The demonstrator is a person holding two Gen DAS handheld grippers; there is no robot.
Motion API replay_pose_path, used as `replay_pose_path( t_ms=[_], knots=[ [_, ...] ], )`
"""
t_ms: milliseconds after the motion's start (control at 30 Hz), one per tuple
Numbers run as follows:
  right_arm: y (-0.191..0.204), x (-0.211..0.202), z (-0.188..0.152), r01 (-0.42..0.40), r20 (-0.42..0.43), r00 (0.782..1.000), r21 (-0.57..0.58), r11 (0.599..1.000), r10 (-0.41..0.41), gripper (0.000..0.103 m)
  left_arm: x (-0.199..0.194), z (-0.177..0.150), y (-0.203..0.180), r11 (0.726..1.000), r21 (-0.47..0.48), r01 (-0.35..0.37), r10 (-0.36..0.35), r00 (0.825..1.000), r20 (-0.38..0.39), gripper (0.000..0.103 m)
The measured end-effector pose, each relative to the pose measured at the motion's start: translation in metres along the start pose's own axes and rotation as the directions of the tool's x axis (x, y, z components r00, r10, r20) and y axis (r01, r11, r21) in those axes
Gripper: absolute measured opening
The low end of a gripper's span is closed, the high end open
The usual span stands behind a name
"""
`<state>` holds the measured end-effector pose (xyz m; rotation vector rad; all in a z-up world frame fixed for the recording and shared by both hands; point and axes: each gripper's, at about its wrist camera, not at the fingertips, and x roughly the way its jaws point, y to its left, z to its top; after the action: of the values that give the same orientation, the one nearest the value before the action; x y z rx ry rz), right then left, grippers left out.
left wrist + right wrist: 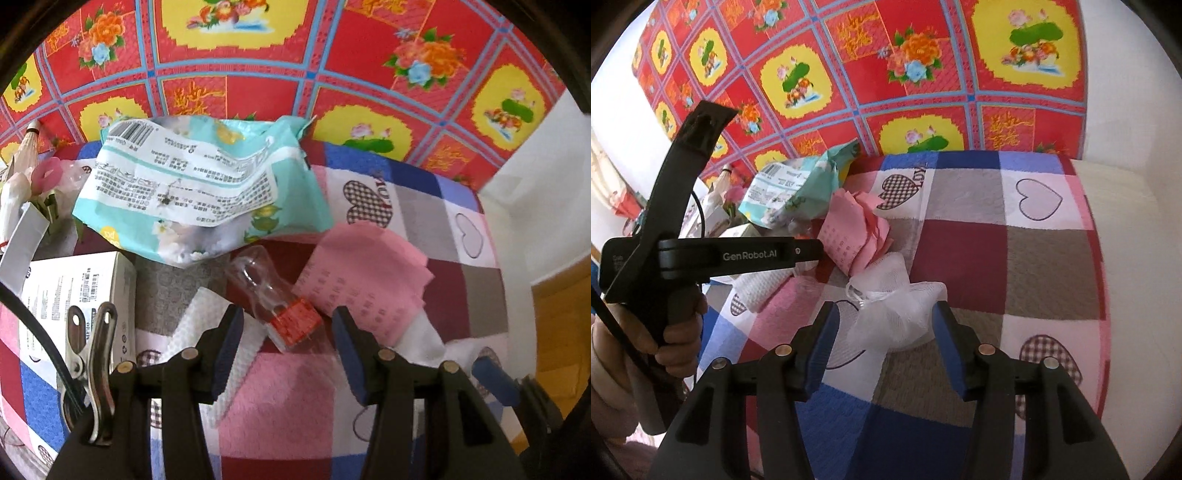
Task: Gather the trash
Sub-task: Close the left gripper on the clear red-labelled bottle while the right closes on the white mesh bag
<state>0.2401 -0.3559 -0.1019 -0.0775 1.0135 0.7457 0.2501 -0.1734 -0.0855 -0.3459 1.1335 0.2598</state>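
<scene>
In the left wrist view a crushed clear plastic bottle (284, 314) with a red label lies on the patchwork cloth. My left gripper (287, 323) stands open around its labelled end, with a gap on each side. Behind the bottle lie a teal and white wrapper bag (199, 181) and a pink napkin (362, 273). A white paper towel (199, 321) runs under the left finger. In the right wrist view my right gripper (886, 321) is open astride a crumpled white tissue wad (894, 314), which sits between the blue pads. The pink napkin (857, 236) and wrapper bag (786, 192) lie beyond it.
A white printed box (74, 291) and a metal clip (96, 369) sit at the left. Pink flowers (44, 177) stand at the far left. The cloth-covered table (997, 258) ends at the right, near a white wall. A red floral sheet (886, 92) hangs behind. A hand (676, 332) grips the left handle.
</scene>
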Motion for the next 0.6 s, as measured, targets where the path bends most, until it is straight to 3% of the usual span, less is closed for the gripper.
replay_pose_path(
  t_ms=[67, 200, 367, 600],
  knots=[
    [-0.001, 0.004, 0.000, -0.005, -0.012, 1.000, -0.006, 1.000, 0.005, 0.053, 0.005, 0.001, -0.004, 0.999, 0.030, -0.016, 0.016, 1.000, 0.000, 0.045],
    [-0.003, 0.011, 0.002, -0.002, -0.029, 1.000, -0.027, 1.000, 0.001, 0.053, 0.008, 0.003, -0.013, 0.996, 0.085, -0.022, 0.021, 1.000, 0.013, 0.044],
    [-0.007, 0.017, 0.001, -0.015, -0.047, 0.999, -0.032, 0.999, 0.013, 0.053, 0.016, 0.006, -0.009, 0.999, 0.052, 0.003, -0.003, 1.000, -0.002, 0.044],
    [-0.009, 0.020, 0.002, -0.037, -0.051, 0.998, -0.040, 0.999, 0.034, 0.053, 0.022, 0.009, -0.002, 0.999, 0.040, -0.023, 0.023, 1.000, 0.005, 0.042]
  ],
)
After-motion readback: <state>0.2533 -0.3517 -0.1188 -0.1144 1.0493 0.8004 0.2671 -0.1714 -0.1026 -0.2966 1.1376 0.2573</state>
